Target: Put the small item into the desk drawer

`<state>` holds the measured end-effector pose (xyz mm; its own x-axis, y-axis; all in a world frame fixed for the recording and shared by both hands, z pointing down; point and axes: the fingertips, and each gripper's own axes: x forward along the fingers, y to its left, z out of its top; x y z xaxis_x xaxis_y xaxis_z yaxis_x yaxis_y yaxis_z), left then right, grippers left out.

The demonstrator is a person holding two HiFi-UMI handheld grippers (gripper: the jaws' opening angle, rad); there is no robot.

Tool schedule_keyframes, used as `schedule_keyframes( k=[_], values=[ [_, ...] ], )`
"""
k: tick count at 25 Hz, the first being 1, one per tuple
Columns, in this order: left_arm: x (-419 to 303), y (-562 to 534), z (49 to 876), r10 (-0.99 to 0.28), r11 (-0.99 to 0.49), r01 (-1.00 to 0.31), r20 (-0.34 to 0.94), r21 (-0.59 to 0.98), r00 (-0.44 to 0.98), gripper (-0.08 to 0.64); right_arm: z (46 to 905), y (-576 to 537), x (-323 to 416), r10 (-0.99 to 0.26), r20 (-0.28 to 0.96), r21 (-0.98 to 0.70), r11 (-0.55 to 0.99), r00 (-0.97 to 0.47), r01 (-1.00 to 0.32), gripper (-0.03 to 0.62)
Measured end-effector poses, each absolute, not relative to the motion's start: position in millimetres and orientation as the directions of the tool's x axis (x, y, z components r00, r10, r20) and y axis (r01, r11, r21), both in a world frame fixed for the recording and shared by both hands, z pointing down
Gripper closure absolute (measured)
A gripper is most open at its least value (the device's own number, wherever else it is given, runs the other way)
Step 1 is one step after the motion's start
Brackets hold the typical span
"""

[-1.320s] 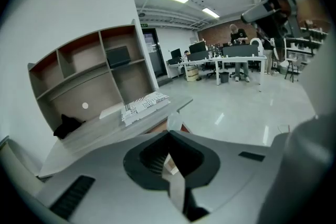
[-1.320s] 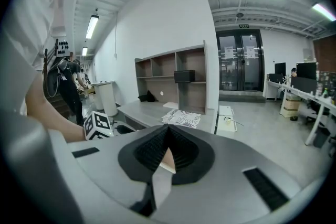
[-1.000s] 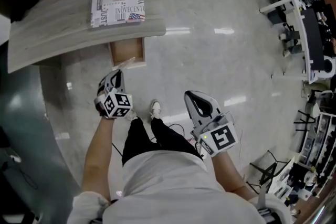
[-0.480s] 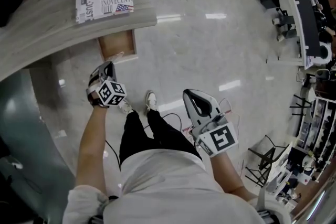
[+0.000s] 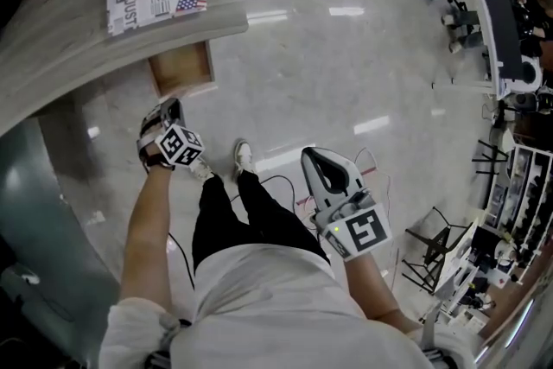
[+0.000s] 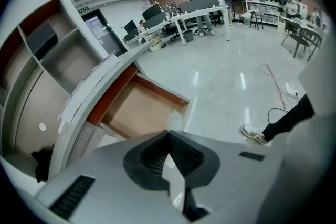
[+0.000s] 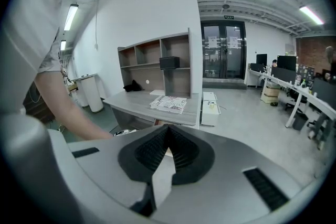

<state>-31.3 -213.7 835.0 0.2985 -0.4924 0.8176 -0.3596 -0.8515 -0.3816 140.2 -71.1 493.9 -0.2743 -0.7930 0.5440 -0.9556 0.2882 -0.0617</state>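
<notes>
- Left gripper [image 6: 169,135] fingers are pinched together on the small item [image 6: 175,121], a thin pale piece poking out past the tips.
- It hangs above and in front of the open drawer [image 6: 137,113], not inside it yet.
- Risk 1: the grip is only on the item's edge, so a tilt could let it slip onto the floor [image 5: 346,73].
- Risk 2: letting go short of the drawer's front rim would miss.
- Risk 3: the surface [image 5: 52,56] overhangs the drawer, so the gripper could knock it.
- Right gripper [image 7: 167,127] has its fingers together on nothing, well apart from the drawer.
</notes>
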Motion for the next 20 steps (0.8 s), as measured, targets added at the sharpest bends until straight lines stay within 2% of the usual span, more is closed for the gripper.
schedule_keyframes(
  k=[10, 20],
  values=[
    [-21, -215, 870, -0.434, -0.887, -0.296, 0.858, -0.354, 0.275, 0.541, 508, -68, 151, -0.787, 0.569, -0.072, 0.244, -0.241, -0.967, 0.569],
    [-13, -214, 890, -0.374, -0.905, -0.309, 0.893, -0.293, 0.250, 0.541, 508, -64, 154, -0.788, 0.572, -0.076, 0.226, -0.228, -0.971, 0.569]
  ],
)
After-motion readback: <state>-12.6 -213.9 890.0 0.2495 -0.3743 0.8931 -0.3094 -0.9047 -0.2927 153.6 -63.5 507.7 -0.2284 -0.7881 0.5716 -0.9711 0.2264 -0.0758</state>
